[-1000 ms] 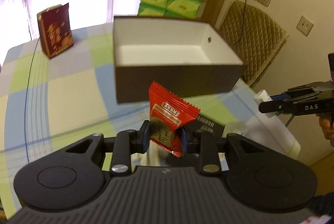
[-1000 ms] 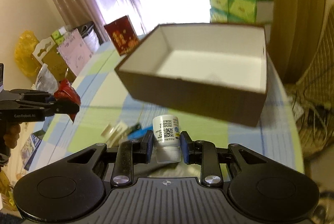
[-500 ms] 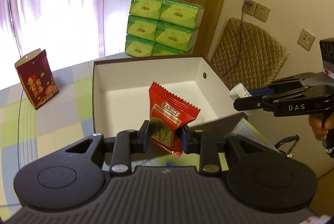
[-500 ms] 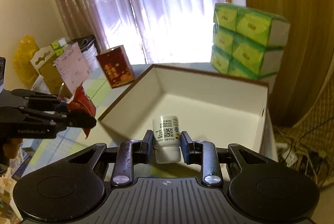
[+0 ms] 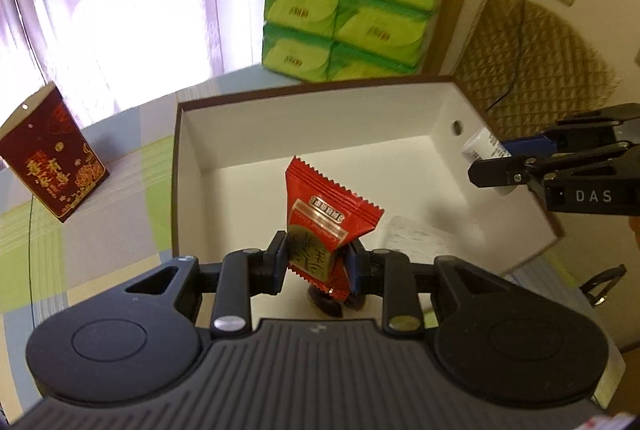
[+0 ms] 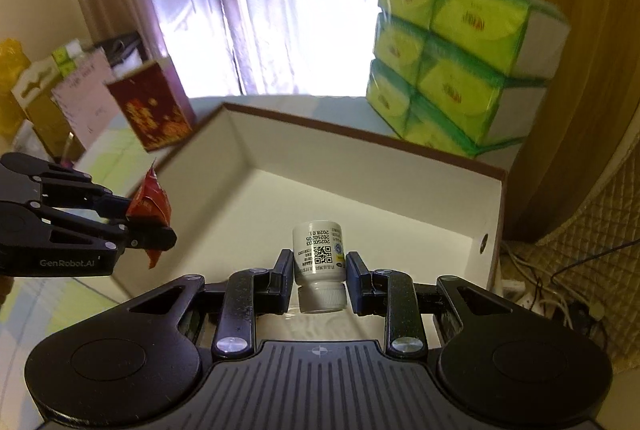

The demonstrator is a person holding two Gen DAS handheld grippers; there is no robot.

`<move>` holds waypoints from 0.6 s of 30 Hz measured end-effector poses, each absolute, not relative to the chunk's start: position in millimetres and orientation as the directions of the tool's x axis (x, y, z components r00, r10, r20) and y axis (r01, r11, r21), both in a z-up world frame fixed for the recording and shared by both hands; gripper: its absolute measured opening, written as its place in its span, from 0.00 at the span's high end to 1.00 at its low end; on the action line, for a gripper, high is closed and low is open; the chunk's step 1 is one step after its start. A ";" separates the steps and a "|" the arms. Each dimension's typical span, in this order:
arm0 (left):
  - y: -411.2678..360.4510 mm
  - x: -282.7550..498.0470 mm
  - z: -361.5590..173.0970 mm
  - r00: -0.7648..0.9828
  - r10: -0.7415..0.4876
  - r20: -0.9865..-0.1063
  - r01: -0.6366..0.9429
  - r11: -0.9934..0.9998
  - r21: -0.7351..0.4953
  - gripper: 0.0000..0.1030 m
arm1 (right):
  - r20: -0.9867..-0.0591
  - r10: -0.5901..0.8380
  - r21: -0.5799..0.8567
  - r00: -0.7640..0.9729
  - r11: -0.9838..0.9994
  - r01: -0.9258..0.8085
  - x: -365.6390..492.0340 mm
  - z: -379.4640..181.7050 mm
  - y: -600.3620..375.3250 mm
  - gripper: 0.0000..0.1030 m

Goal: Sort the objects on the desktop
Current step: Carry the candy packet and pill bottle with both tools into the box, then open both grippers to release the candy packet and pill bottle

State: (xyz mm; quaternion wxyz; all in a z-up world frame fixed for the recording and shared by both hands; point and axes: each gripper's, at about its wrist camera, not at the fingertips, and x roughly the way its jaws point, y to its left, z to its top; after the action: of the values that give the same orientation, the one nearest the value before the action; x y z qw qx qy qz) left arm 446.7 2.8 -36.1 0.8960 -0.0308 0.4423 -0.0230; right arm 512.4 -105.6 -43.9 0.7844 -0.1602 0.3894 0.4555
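My left gripper point(image 5: 316, 262) is shut on a red snack packet point(image 5: 326, 222) and holds it over the near edge of an open brown box with a white inside point(image 5: 248, 133). My right gripper point(image 6: 318, 270) is shut on a small white bottle point(image 6: 319, 256), cap toward me, over the same box point(image 6: 360, 197). The right gripper and bottle point(image 5: 482, 145) show at the box's right wall in the left wrist view. The left gripper and packet point(image 6: 150, 199) show at the box's left wall in the right wrist view. A pale flat item point(image 5: 416, 242) lies inside the box.
A stack of green tissue packs point(image 5: 348, 5) stands behind the box. A dark red carton point(image 5: 52, 157) stands on the checked tablecloth point(image 5: 100, 230) to the left. A quilted chair point(image 5: 548, 69) and cables are at the right, bags point(image 6: 52, 89) at the far left.
Both grippers have moved forward and up from in front of the box to over its open top, still holding the packet and the bottle.
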 end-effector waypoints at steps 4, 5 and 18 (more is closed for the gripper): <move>2.5 471.0 -54.9 0.564 -0.052 -0.824 0.004 0.998 -0.060 0.76 | -0.788 0.551 0.093 0.275 0.548 -0.831 530.5 -63.2 -96.7 0.76; 2.7 476.1 -59.4 0.554 -0.048 -0.831 0.002 0.998 -0.057 0.76 | -0.795 0.541 0.091 0.273 0.552 -0.829 535.4 -68.0 -95.2 0.76; 6.8 519.7 -97.6 0.470 -0.006 -0.882 -0.018 1.000 -0.017 0.76 | -0.842 0.483 0.075 0.242 0.549 -0.832 565.9 -101.1 -80.3 0.76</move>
State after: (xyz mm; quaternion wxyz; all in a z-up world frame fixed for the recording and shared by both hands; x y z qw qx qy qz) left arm 519.7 6.8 -97.6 0.8574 -0.0118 0.5146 0.0035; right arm 565.9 -80.3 -101.1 0.7625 -0.1991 0.4393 0.4312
